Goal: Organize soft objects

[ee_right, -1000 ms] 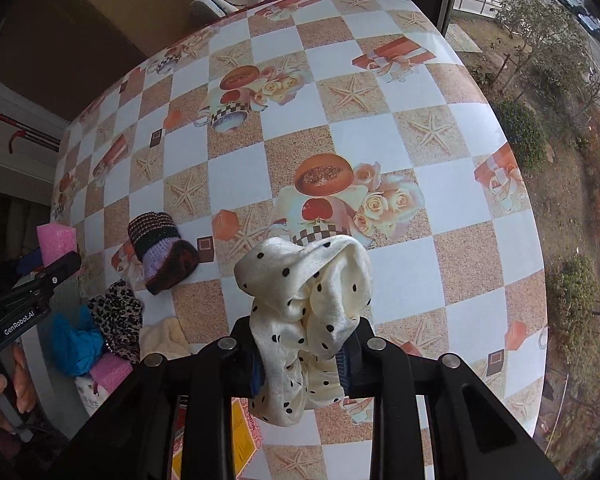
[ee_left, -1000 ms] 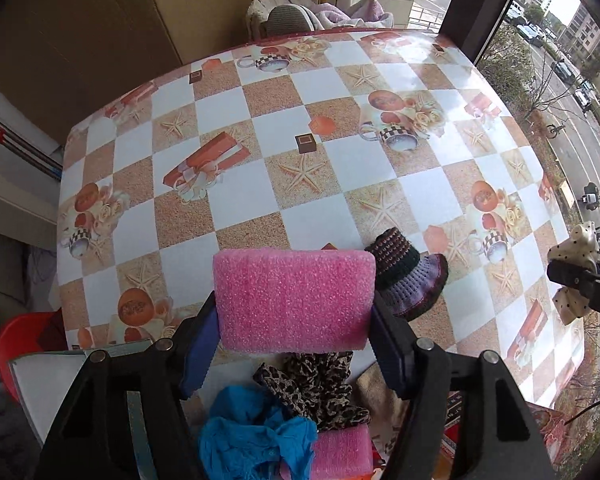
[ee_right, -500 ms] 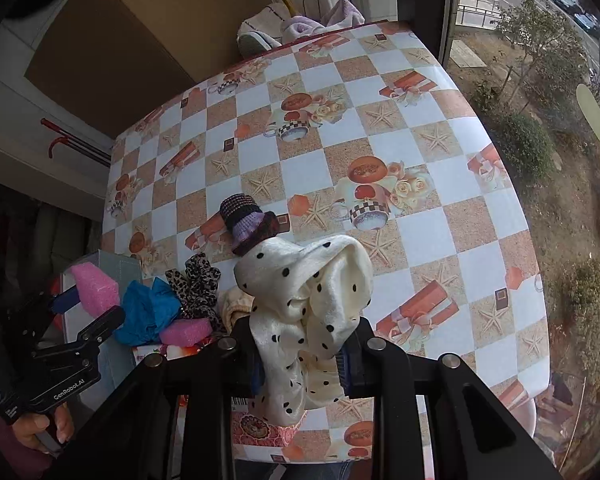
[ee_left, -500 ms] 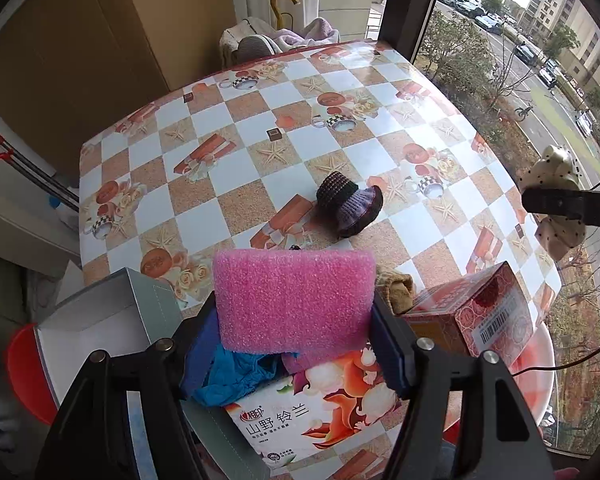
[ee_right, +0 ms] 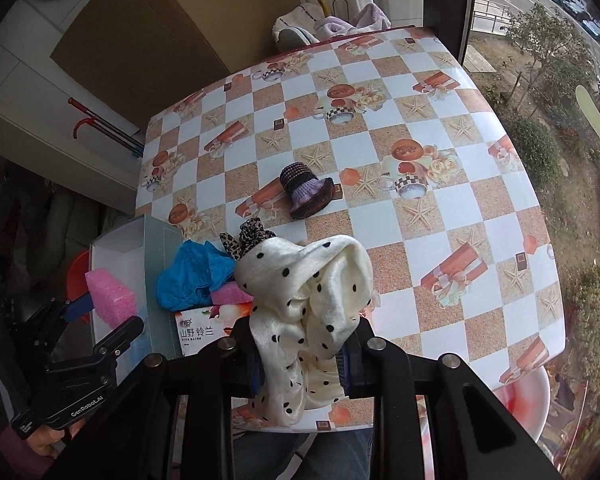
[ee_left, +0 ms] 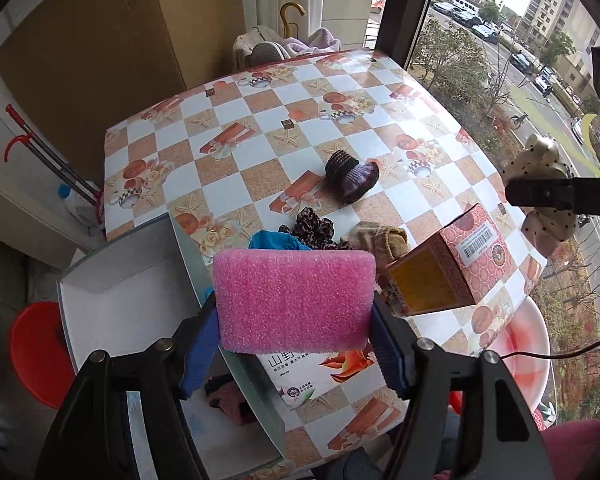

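The left gripper (ee_left: 294,344) clamps a pink rectangular foam sponge block (ee_left: 294,300) between its blue pads and holds it in the air at the near table edge, over the long wall of the open grey-green cardboard box (ee_left: 116,280) with a white inside. The right gripper (ee_right: 304,360) pinches a cream satin scrunchie with black dots (ee_right: 308,300) in narrow jaws, above the table's near edge.

On the checked oilcloth table (ee_right: 380,220) lie a dark knitted hat (ee_right: 306,194), a leopard-print scrunchie (ee_right: 248,236), a crumpled blue cloth (ee_right: 192,276) and a second pink foam piece (ee_right: 232,294), the last three bunched by the box.

The step in hand looks like carrying both soft items to the box. The next move probably calls for bringing each gripper over the box's opening and spreading the jaws, sponge first since it is nearest.
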### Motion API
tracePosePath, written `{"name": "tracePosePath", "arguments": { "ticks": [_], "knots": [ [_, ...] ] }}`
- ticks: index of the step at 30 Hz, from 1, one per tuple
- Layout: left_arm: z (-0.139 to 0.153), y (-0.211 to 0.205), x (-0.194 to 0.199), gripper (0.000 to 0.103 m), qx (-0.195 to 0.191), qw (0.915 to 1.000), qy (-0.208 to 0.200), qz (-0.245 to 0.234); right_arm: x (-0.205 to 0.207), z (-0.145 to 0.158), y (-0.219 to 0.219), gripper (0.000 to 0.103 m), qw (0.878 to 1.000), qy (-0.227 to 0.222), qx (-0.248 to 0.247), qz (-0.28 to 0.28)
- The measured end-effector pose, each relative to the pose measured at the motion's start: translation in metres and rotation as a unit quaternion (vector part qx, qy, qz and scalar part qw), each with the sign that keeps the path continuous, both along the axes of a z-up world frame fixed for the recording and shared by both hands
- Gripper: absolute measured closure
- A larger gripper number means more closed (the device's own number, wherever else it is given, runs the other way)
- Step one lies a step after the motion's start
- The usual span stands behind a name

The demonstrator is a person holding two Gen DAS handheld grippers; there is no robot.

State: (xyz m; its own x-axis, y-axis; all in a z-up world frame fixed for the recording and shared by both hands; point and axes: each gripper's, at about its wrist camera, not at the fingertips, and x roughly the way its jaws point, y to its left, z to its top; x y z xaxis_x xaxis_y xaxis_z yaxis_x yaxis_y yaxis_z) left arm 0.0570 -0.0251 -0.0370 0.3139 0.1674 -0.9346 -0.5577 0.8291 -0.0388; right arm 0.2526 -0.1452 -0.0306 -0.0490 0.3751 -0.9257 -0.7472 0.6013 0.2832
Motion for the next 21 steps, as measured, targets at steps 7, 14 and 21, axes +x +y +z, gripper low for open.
{"name": "tracePosePath", "arguments": {
  "ticks": [7,14,21],
  "knots": [
    [0.001,0.009,-0.029,0.031,-0.001,0.9997,-0.004,0.022,-0.033,-0.003,0.014,0.074,1.000,0.011,-0.011,0.027],
    [0.002,0.020,-0.052,0.031,0.005,0.9991,-0.005,0.041,-0.073,-0.008,0.042,0.074,0.997,0.020,-0.013,0.078],
    [0.003,0.023,-0.071,0.031,0.010,0.9982,-0.005,0.060,-0.107,-0.012,0.060,0.074,0.992,0.018,-0.017,0.125]
  ]
}}
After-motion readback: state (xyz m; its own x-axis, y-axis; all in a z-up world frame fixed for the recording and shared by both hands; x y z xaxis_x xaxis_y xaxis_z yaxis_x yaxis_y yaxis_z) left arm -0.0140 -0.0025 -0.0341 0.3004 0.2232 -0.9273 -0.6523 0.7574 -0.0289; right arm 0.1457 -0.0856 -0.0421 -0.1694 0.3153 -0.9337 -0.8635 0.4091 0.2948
